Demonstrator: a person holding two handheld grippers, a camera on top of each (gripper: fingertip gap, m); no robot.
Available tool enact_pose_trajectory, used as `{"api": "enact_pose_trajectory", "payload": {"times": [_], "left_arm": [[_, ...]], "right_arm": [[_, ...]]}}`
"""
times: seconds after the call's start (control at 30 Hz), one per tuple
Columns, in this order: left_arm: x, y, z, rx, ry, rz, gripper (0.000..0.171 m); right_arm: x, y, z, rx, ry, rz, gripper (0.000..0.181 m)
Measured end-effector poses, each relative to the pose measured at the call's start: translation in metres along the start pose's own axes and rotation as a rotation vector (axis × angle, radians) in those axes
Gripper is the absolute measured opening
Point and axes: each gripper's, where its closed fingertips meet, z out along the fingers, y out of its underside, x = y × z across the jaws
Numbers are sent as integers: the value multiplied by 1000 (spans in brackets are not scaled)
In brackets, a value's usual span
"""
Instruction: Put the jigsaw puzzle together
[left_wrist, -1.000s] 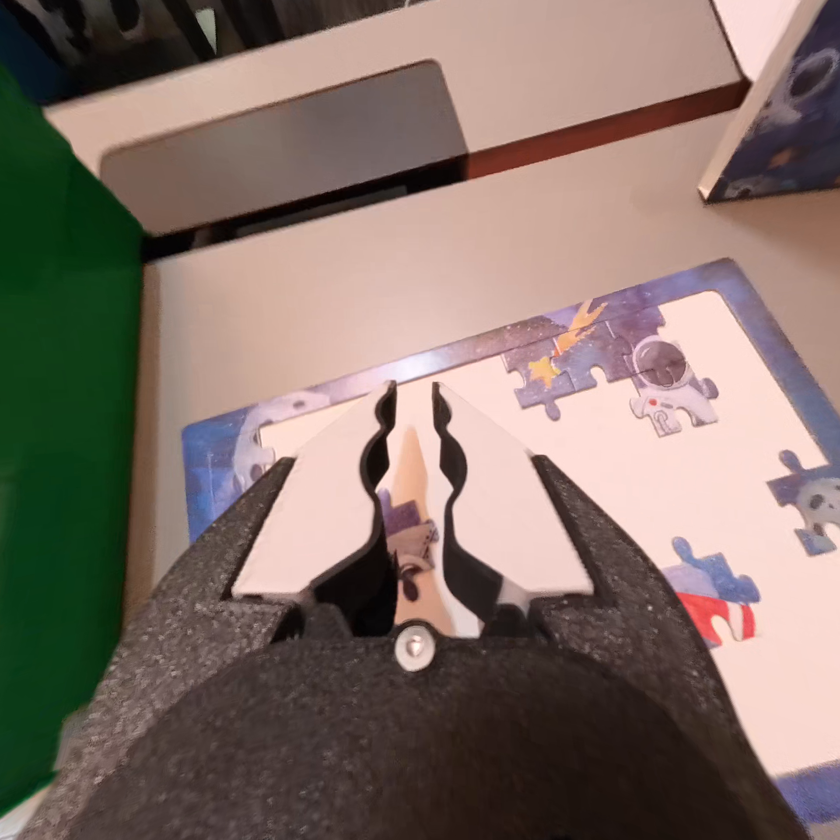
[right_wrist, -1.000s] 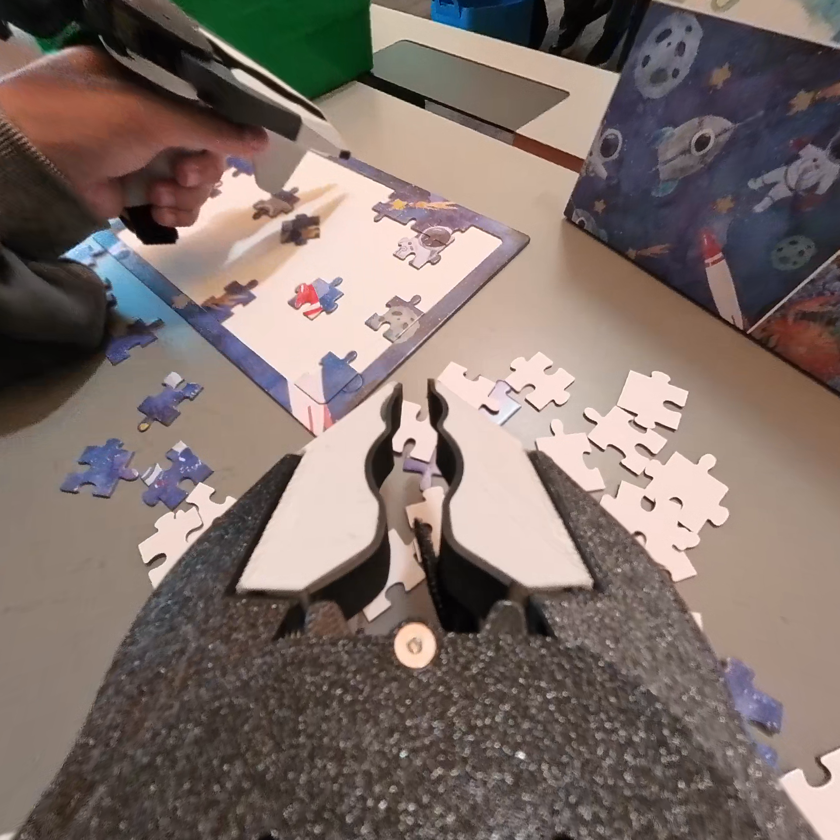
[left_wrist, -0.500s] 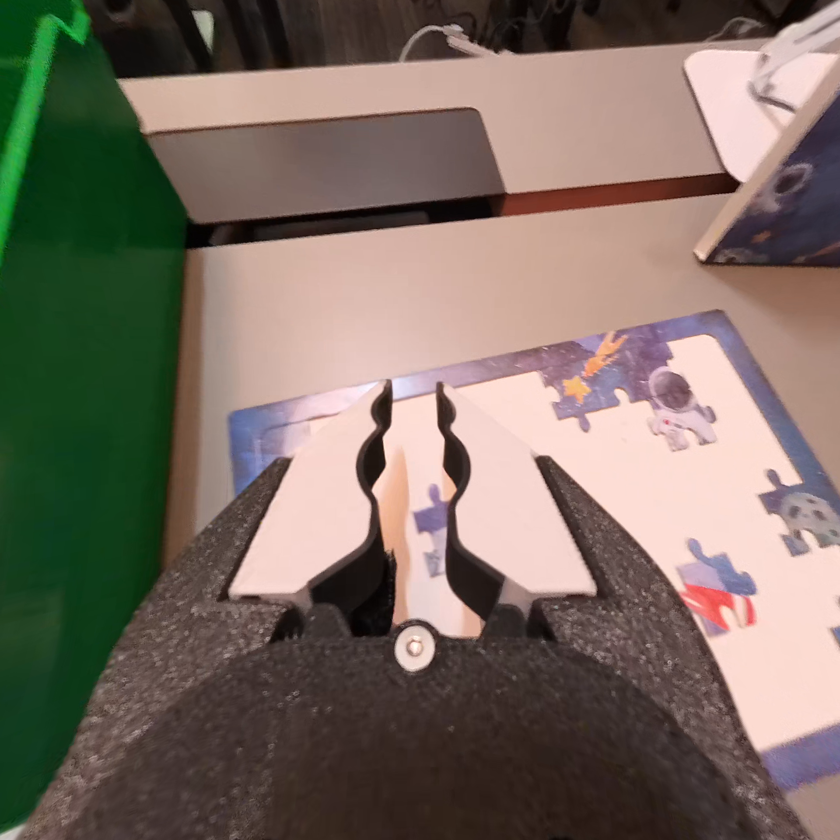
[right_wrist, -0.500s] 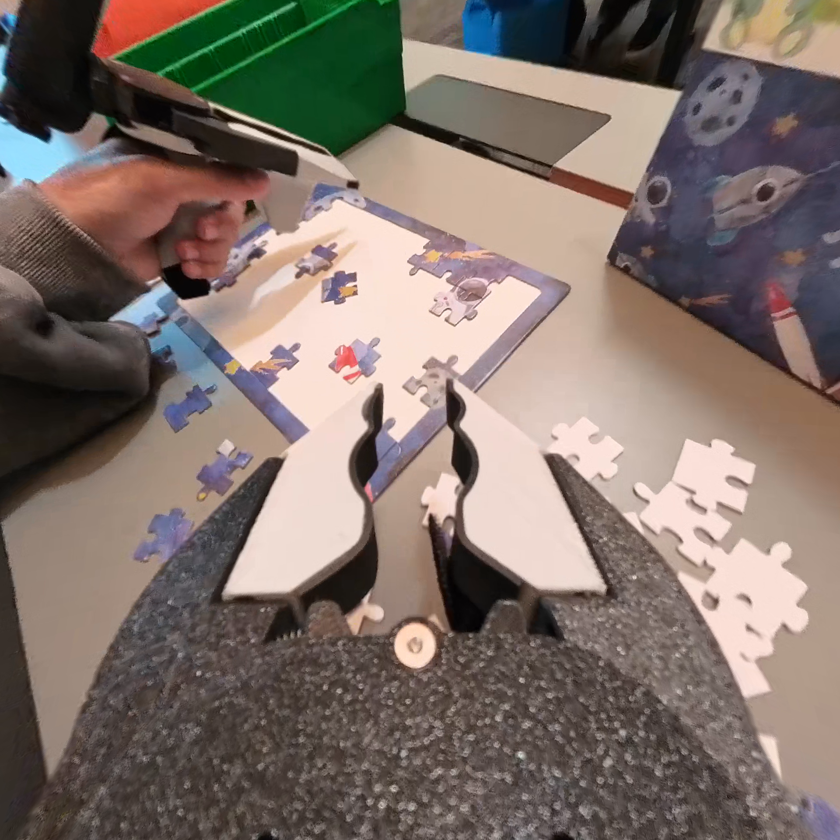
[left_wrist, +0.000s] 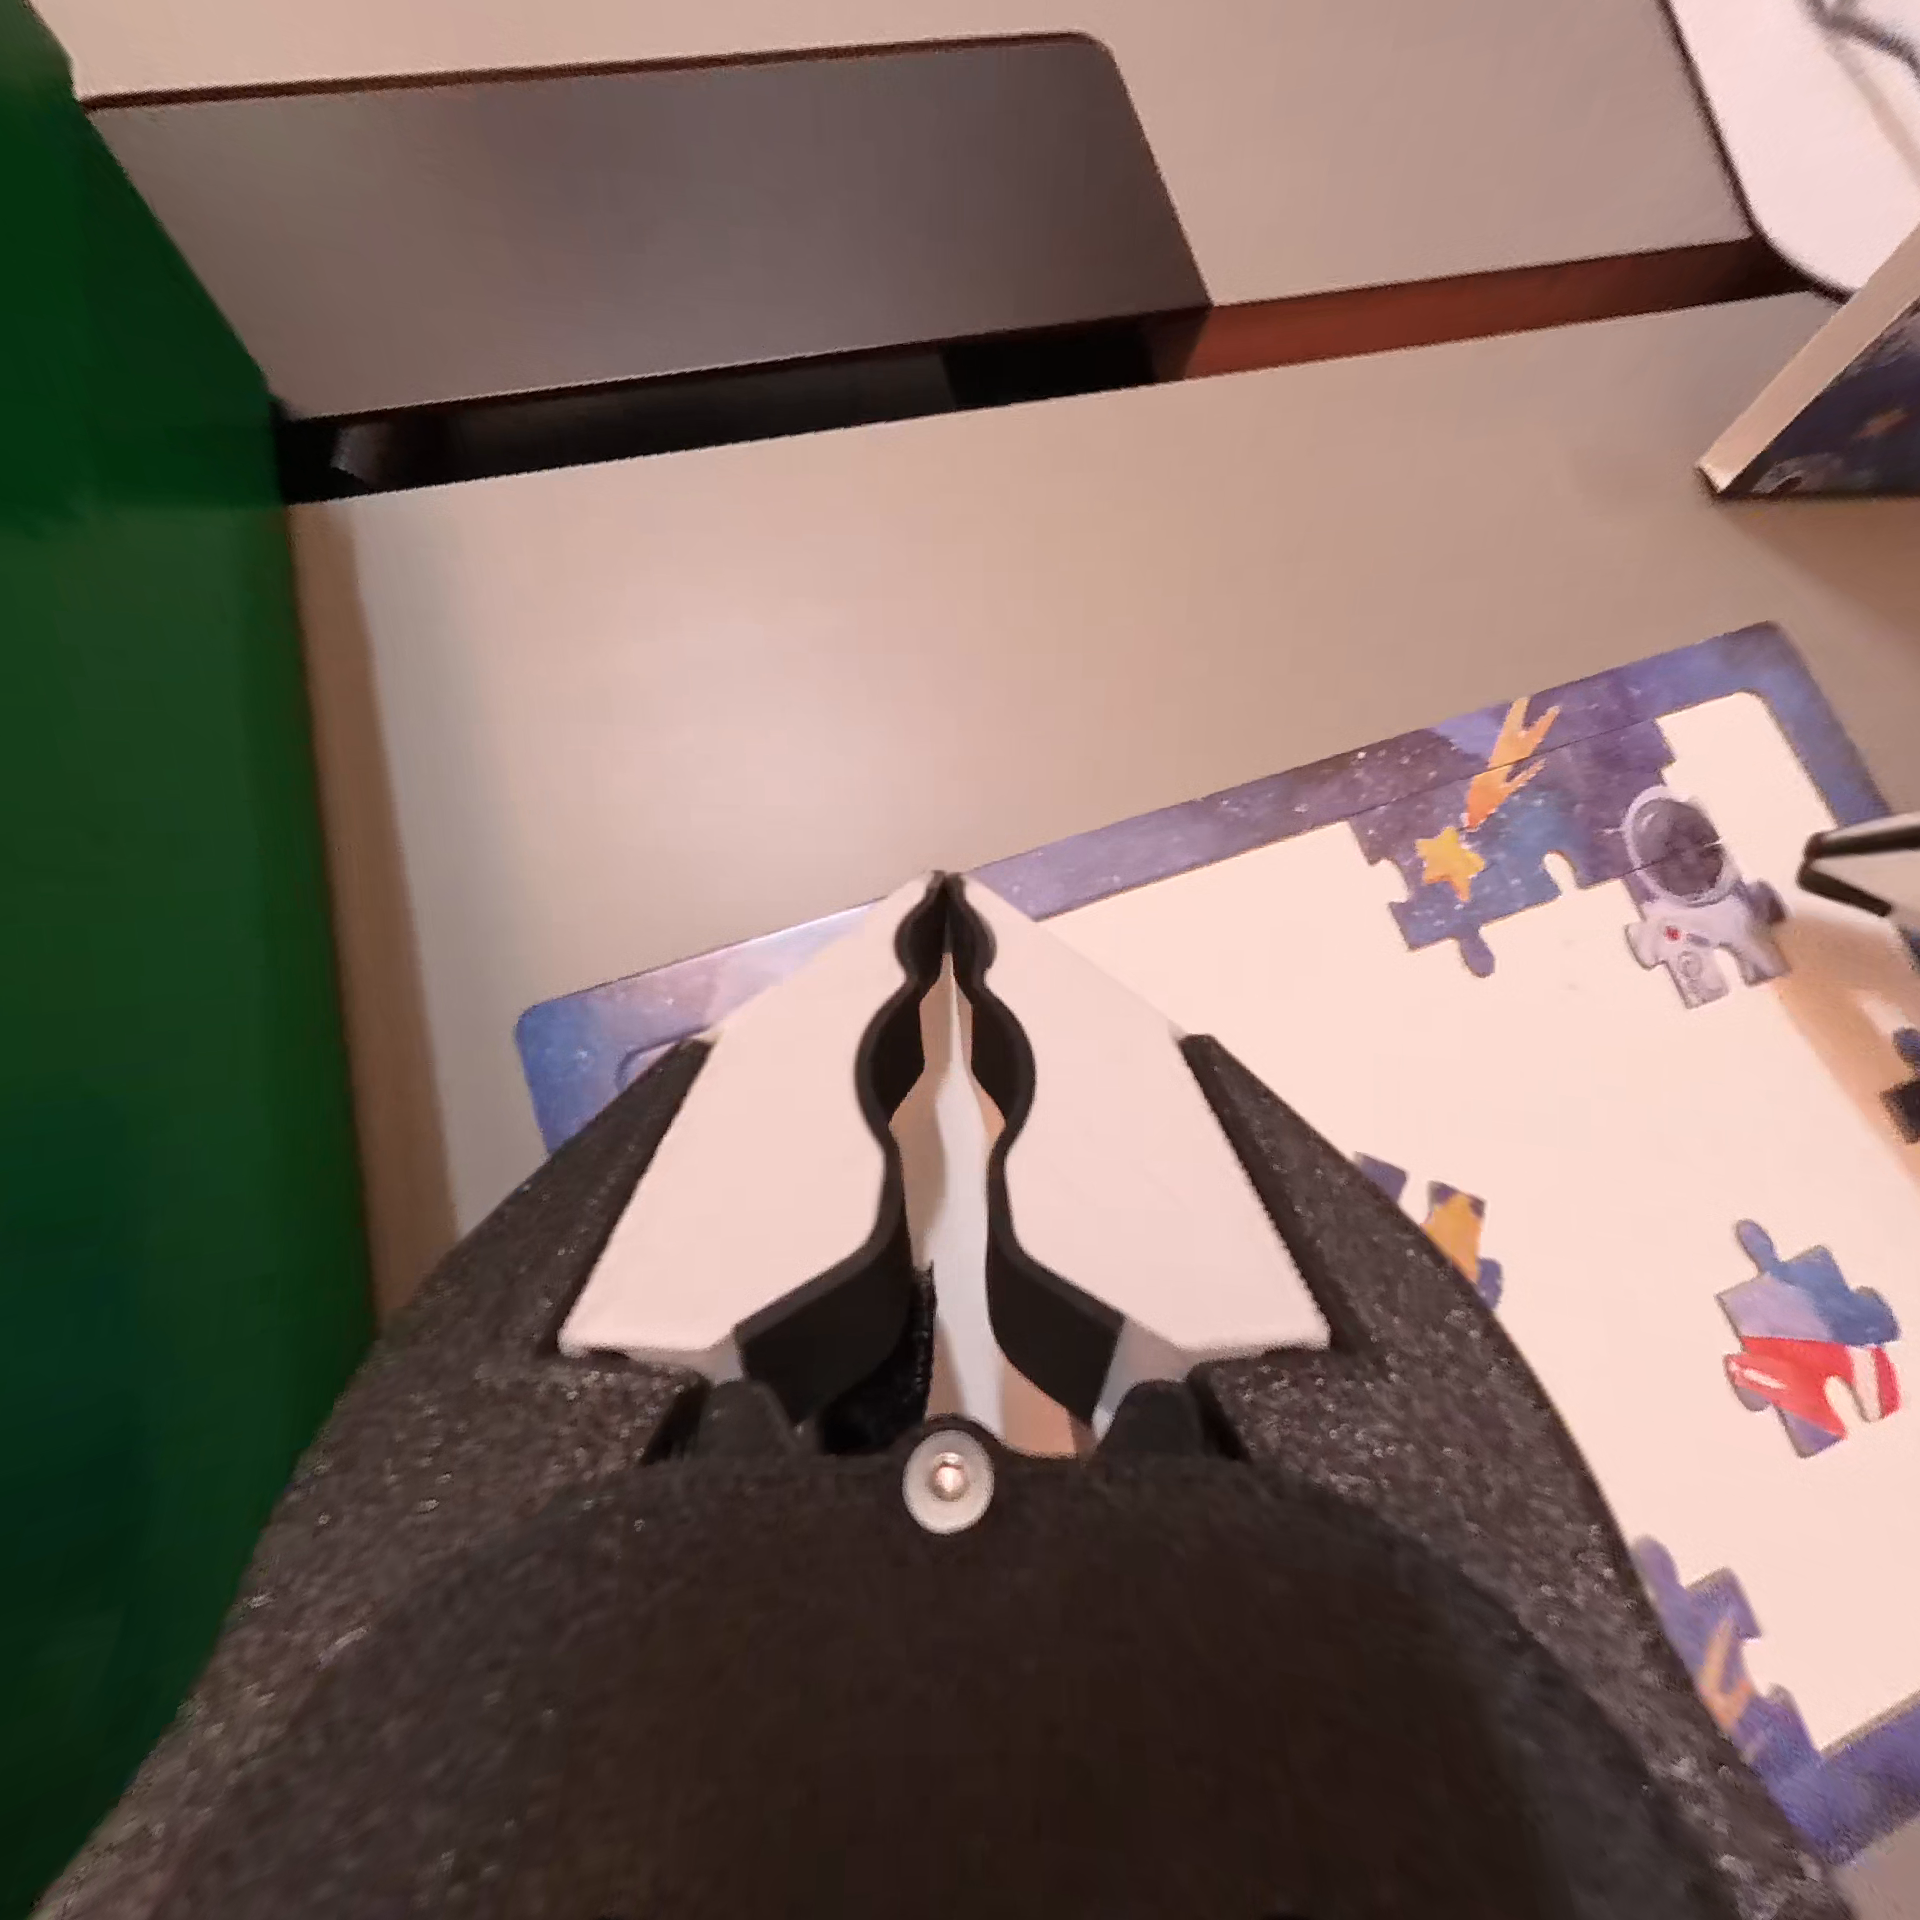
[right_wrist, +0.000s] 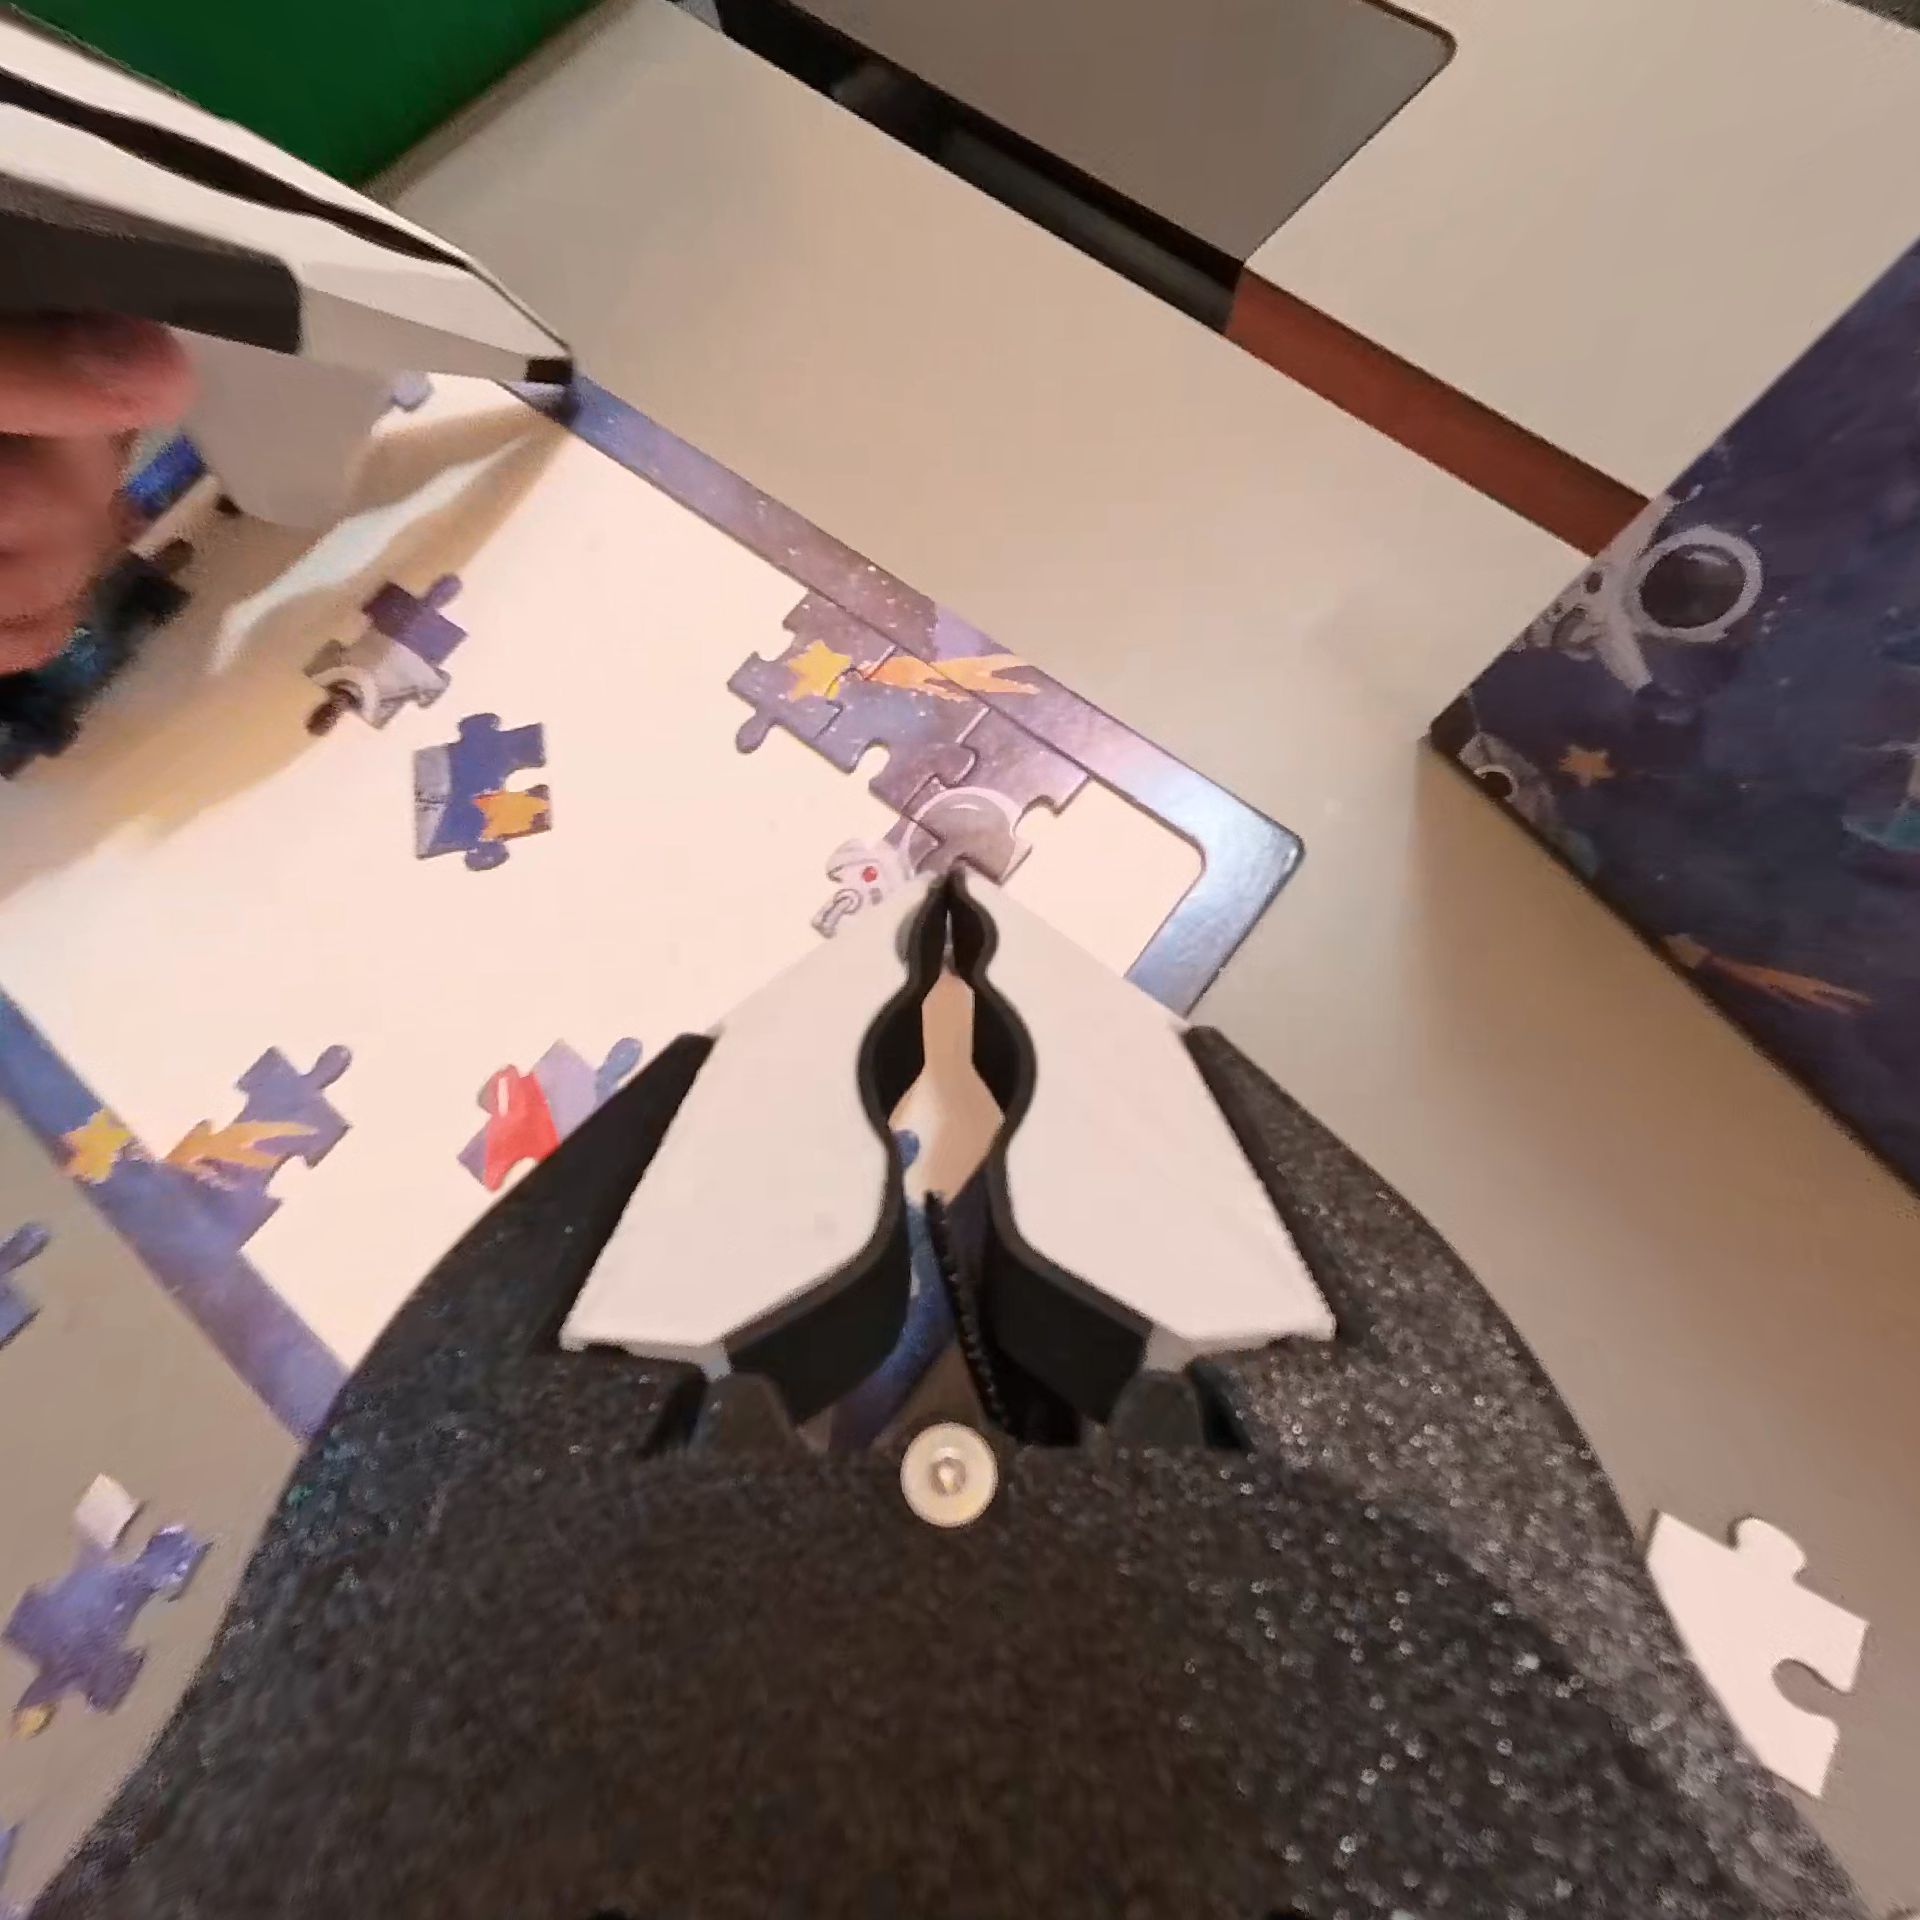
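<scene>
At the centre of the right wrist view, my right gripper (right_wrist: 948, 883) now has its jaws pinched together with nothing between them, its tip just beside the astronaut piece (right_wrist: 868, 883) inside the puzzle frame (right_wrist: 1226, 904). Half a second ago those jaws stood apart over the table edge, short of the frame, so I have swung in across the board and closed. My left gripper (left_wrist: 940, 883) has also gone from a narrow gap to tips touching, empty, over the frame's border at the centre left of its view; it shows again at the upper left of the right wrist view. The joined star pieces (right_wrist: 883, 686) sit against the frame's far edge; the rocket piece (right_wrist: 520, 1122) and others lie loose on the cream backing. I judge closed tips are meant for nudging: the astronaut piece probably needs pushing home against its neighbour. Most of the puzzle is unbuilt.
</scene>
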Motion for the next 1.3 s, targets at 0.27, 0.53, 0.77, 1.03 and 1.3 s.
{"api": "enact_pose_trajectory", "payload": {"times": [0.27, 0.53, 0.77, 1.03, 1.3], "left_arm": [[-1, 6, 3, -18, -20, 30, 0], [0, 5, 3, -7, 30, -18, 0], [0, 6, 3, -6, 25, -10, 0], [-3, 2, 0, 5, -15, -1, 0], [62, -4, 2, 18, 160, 65, 0]], "right_arm": [[20, 10, 10, -35, 86, 1, 0], [18, 5, 15, -55, 110, -45, 0], [20, 4, 14, -63, 111, -37, 0], [10, 2, 8, -55, 91, -68, 0], [48, 12, -3, -14, 179, 43, 0]]}}
